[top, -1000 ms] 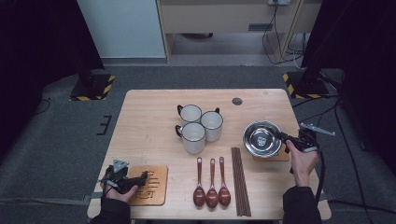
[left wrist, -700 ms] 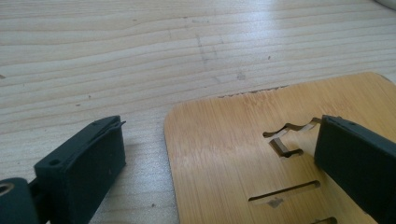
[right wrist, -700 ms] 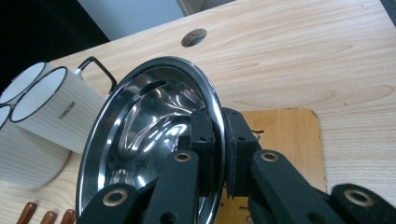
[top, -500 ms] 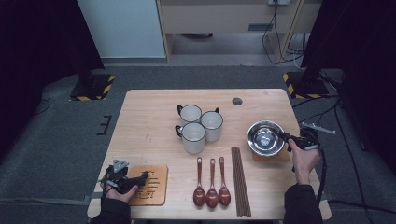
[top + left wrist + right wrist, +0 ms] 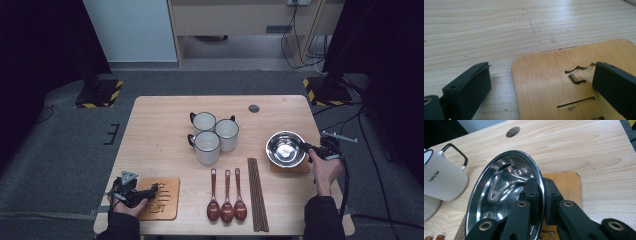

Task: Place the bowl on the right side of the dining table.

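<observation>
Shifted slightly rt since earlier frame, steel bowl now over wooden coaster, rim clenched by rt gripper; left gripper released at other coaster; next: lower level, let go.

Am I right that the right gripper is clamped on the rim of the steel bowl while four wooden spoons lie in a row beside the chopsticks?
Not quite: there are three spoons, not four, as the high view shows. The rest holds: the right gripper is clamped on the bowl rim, and the spoons lie beside the chopsticks.
</observation>
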Action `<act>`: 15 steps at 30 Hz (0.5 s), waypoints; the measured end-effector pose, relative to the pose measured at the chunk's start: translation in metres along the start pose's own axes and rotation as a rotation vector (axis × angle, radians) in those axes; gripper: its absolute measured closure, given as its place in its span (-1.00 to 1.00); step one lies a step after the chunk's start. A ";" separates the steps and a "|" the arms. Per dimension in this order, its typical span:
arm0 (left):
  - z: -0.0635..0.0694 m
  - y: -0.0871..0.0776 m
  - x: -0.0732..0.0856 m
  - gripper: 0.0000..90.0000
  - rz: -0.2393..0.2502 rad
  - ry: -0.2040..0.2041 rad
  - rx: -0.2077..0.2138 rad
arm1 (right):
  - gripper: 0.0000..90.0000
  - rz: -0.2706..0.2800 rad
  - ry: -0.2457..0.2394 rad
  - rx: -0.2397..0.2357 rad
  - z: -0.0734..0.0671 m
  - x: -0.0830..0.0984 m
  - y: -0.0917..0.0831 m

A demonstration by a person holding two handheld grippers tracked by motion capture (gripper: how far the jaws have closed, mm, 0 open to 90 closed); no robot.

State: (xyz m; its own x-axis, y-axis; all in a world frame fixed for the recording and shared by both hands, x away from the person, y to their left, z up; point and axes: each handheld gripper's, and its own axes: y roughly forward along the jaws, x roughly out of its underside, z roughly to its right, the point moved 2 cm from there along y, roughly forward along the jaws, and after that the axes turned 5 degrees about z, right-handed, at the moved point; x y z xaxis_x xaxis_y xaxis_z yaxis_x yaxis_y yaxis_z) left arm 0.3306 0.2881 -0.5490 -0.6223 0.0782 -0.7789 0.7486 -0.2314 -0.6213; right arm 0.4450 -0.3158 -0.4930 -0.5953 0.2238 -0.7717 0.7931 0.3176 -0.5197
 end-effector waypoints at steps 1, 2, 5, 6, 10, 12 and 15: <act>0.000 0.000 0.000 -0.98 0.000 0.000 0.000 | 0.87 -0.005 0.002 0.001 0.000 0.000 0.000; 0.000 0.000 0.000 -0.98 0.002 -0.002 0.000 | 0.87 -0.011 -0.001 0.004 0.000 0.001 0.001; 0.000 0.000 0.000 -0.98 0.002 -0.002 0.000 | 0.87 -0.022 -0.003 0.012 0.000 0.002 0.002; 0.000 0.000 0.000 -0.98 0.002 -0.002 0.000 | 0.87 -0.022 -0.007 0.014 0.001 0.002 0.003; 0.000 0.000 0.000 -0.98 0.002 -0.002 0.000 | 0.87 -0.023 0.007 0.012 0.003 0.004 0.005; 0.000 0.000 0.000 -0.98 0.002 -0.002 0.000 | 0.87 -0.016 0.005 0.015 0.004 0.004 0.005; 0.000 0.000 0.000 -0.98 0.000 0.000 0.000 | 0.87 -0.012 0.004 0.019 0.004 0.004 0.005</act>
State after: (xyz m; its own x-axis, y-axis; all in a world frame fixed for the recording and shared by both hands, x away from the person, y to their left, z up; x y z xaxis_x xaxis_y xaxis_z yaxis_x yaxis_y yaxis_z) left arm 0.3306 0.2880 -0.5490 -0.6222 0.0781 -0.7790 0.7487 -0.2314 -0.6212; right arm 0.4468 -0.3170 -0.5005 -0.6052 0.2238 -0.7640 0.7882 0.3029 -0.5357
